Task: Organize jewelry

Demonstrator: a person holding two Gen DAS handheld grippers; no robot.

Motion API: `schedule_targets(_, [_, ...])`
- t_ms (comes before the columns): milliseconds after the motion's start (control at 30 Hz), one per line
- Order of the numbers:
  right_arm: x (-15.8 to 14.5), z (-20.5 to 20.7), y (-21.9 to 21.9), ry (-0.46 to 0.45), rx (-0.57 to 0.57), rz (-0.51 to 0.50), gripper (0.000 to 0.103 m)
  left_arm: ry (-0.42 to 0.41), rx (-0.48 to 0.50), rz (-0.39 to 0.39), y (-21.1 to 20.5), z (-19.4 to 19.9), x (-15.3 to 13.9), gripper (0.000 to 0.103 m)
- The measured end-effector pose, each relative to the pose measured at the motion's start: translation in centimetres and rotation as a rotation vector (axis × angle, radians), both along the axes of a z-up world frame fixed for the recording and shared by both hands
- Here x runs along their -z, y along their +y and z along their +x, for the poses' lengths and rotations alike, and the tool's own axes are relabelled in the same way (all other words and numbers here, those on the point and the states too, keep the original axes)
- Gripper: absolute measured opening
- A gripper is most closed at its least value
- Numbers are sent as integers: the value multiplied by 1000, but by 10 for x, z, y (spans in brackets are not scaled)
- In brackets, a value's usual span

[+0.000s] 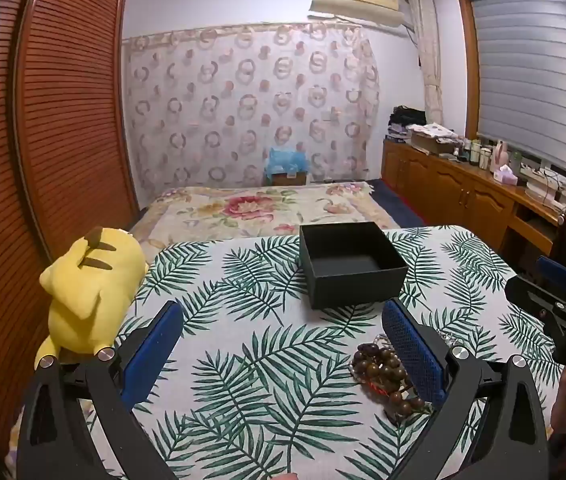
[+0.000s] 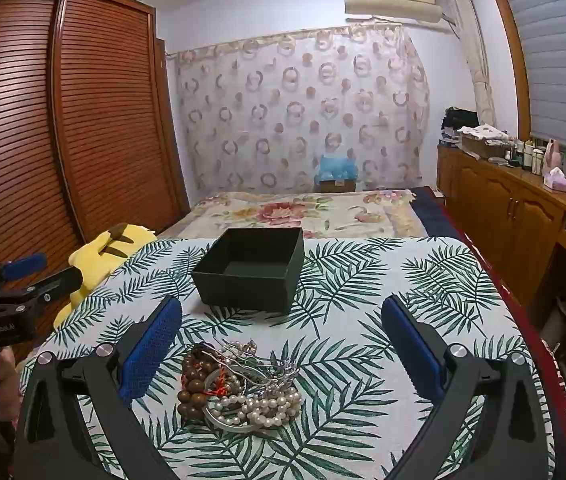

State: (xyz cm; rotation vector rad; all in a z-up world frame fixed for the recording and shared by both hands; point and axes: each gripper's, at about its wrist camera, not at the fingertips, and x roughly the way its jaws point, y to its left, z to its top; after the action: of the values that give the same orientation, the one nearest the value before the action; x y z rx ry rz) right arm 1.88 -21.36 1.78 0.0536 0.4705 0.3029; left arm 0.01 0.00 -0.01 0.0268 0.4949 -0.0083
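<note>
A pile of jewelry (image 2: 239,388) lies on the leaf-print tablecloth: brown wooden beads (image 2: 195,384), white pearls (image 2: 267,404) and silver chains. In the left wrist view only the brown beads (image 1: 383,372) show, beside my left gripper's right finger. An open, empty black box (image 2: 251,274) stands behind the pile; it also shows in the left wrist view (image 1: 351,264). My left gripper (image 1: 283,356) is open and empty, left of the pile. My right gripper (image 2: 281,352) is open and empty, with the pile between its fingers, nearer the left one.
A yellow plush toy (image 1: 91,300) lies at the table's left edge, seen also in the right wrist view (image 2: 107,248). A bed with a floral cover (image 2: 303,208) lies beyond the table (image 2: 423,280). A wooden cabinet (image 2: 515,208) runs along the right wall.
</note>
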Motion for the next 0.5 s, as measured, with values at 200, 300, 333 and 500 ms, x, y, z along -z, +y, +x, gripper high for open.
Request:
schedule_targets(200, [0,0,0,-5,1,-4,101,-1,0,-2,0,0,0,97])
schedule_targets(300, [-1,-1,0,-8,3,-2,101,-3,4,-5,0,-1,-1,97])
schedule_targets(333, [0,0,1,-6,-1,-6,100,-5,5,-5,0,-1,-1,97])
schedule_targets(500, [0,0,1,-5,0,-4,101,-3,3,-4,0,-3,-1,97])
